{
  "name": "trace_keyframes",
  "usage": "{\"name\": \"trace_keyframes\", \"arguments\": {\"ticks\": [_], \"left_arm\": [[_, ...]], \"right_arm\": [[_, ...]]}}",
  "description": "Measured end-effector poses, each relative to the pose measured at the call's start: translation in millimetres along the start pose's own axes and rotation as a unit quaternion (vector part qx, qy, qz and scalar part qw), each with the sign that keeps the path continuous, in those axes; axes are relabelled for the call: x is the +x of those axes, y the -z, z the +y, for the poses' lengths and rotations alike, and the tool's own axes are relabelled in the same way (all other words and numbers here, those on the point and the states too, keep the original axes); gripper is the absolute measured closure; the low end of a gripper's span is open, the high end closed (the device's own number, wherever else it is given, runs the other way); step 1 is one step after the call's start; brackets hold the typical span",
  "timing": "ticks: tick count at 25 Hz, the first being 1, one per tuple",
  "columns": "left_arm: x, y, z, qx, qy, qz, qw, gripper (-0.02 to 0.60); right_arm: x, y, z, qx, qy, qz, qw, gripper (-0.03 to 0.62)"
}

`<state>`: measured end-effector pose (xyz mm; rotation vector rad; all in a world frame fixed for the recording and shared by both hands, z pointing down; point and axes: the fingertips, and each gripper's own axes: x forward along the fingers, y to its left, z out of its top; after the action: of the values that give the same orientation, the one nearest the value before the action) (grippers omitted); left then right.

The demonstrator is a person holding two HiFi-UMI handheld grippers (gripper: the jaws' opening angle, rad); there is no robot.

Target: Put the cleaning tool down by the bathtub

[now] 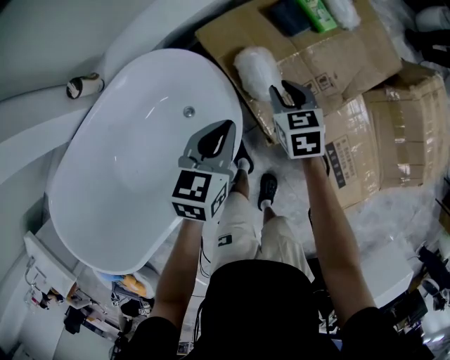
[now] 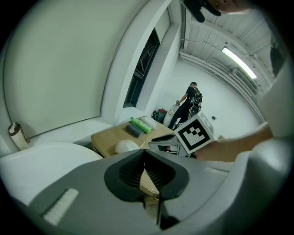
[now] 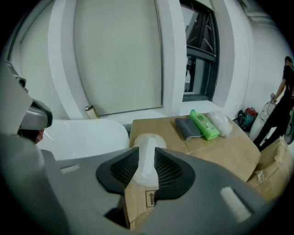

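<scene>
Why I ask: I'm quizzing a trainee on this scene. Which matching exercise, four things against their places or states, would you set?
Things:
1 cleaning tool
2 green bottle
3 left gripper
4 roll

Places or states:
A on the white ledge beside the bathtub
B shut, nothing in it
C gripped by the right gripper
D lying on the cardboard box

Pairs: 1-C, 2-D, 3-B, 4-A.

Right of the white oval bathtub point(image 1: 133, 155), a brown cardboard box point(image 1: 365, 49) carries a dark grey cloth point(image 1: 287, 17), a green bottle point(image 1: 316, 14) and a white fluffy wad point(image 1: 344, 10) at its far end.
</scene>
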<state>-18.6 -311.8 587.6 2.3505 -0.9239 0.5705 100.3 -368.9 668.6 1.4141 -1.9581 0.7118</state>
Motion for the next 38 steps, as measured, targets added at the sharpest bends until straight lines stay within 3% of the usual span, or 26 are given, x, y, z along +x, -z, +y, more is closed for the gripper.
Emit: {"name": "trace_keyframes", "arguments": {"ticks": [16,32,38], "left_arm": [[-88,1,-102,-0.016,-0.043,-0.057,0.9973,0.584],[-200,28,-219,0.006,-0.066,-0.106,0.9922,0.584],[-236,34,-247,0.014,-0.076,-0.124,0.9893,0.584]], "right_arm": [[-160,24,36,-0.027,-0.015,-0.053,0.998,0.497],[-323,64,83,-0.064,-0.039,-0.116,0.990,0.497],[-366,81,103,-0.050,-0.060,-0.133,0.988,0.499]]}}
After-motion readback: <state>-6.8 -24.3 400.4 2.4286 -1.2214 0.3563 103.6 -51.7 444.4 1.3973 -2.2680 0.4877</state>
